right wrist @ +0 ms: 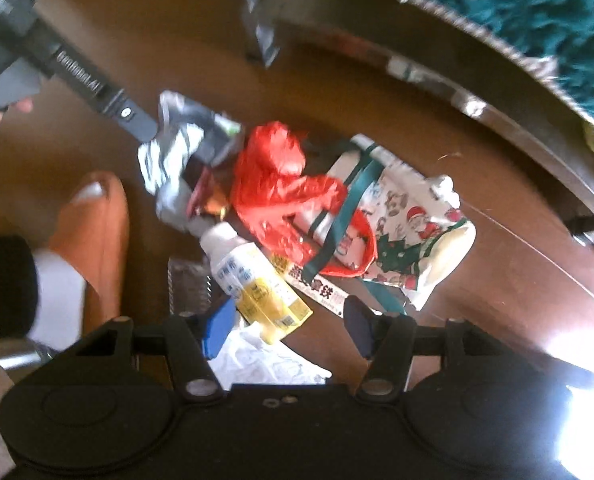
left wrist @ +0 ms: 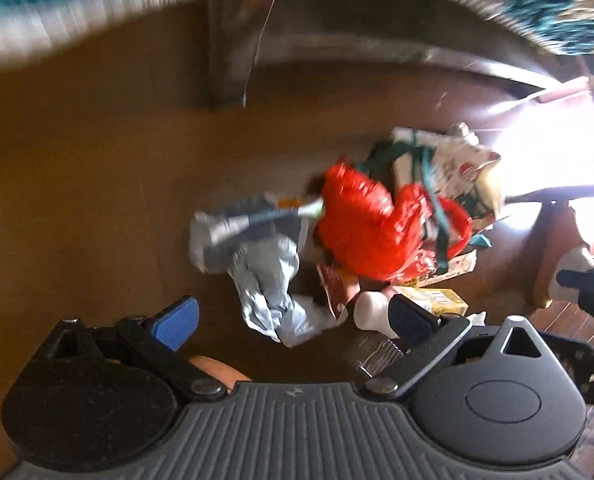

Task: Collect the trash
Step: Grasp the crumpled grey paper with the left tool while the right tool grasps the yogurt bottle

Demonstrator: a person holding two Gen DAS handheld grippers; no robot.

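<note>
Blue-padded fingers of the right gripper (right wrist: pixel 289 326) stand wide apart with nothing clamped, pointing down over a trash pile on the brown wooden floor (right wrist: pixel 477 248). Between and just beyond them lie a white bottle with a yellow label (right wrist: pixel 253 276) and crumpled white paper (right wrist: pixel 265 360). Farther off sit a red plastic bag (right wrist: pixel 281 188), a Christmas-print gift bag with green ribbon (right wrist: pixel 413 236) to its right, and crumpled silvery wrappers (right wrist: pixel 173 160) to its left. The left gripper (left wrist: pixel 293 320) is also spread wide and empty above the same pile, the red plastic bag (left wrist: pixel 361 220) beyond its fingers. An orange slipper over a white sock (right wrist: pixel 97 232) stands at the near left.
</note>
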